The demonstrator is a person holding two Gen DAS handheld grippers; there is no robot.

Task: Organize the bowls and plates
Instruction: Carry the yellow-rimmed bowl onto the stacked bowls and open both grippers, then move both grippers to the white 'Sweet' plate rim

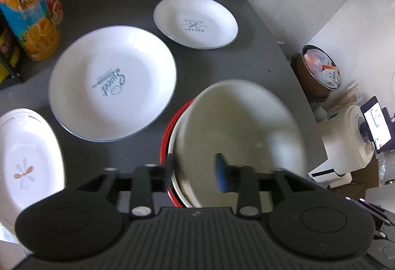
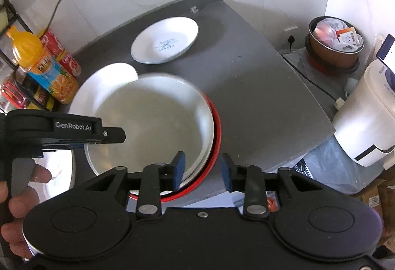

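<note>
Surface (image 1: 222, 65): dark grey counter, carrying 3 loose plates plus a stack of bowls at its near edge.
Sweet plate (image 1: 112, 83): the largest plate, flat on the surface left of the stack; blue script reads "Sweet" (the smaller line beneath is too blurred to read).
White bowl (image 1: 237, 122): tilted and motion-blurred, nested in the stack near the surface's front right edge, with another white rim under it.
Red bowl (image 2: 215, 139): bottom of the stack, only its red rim showing.
Flower plate (image 1: 27, 154): at the left edge of the left wrist view, pale floral print, no writing.
Bakery plate (image 1: 196, 22): smallest plate, far back, apart from the others; printed "BAKERY" upside down to the camera.
Left gripper (image 1: 196, 167): jaws straddle the white bowl's near rim, one pad inside, one outside; I judge it gripping the rim, not merely open around it.
Right gripper (image 2: 203, 171): open, straddling the stack's near rims without clamping.
Step in hand: seating the white bowl into the stack, I judge.
Doing it well: level the bowl first, lower it centred, steady the red bowl with the right gripper, release only once seated (the surface edge is close).
Writing elsewhere: "GenRobot.AI" on the left gripper seen from the right wrist; juice bottle (image 2: 43, 65) label not legible.
</note>
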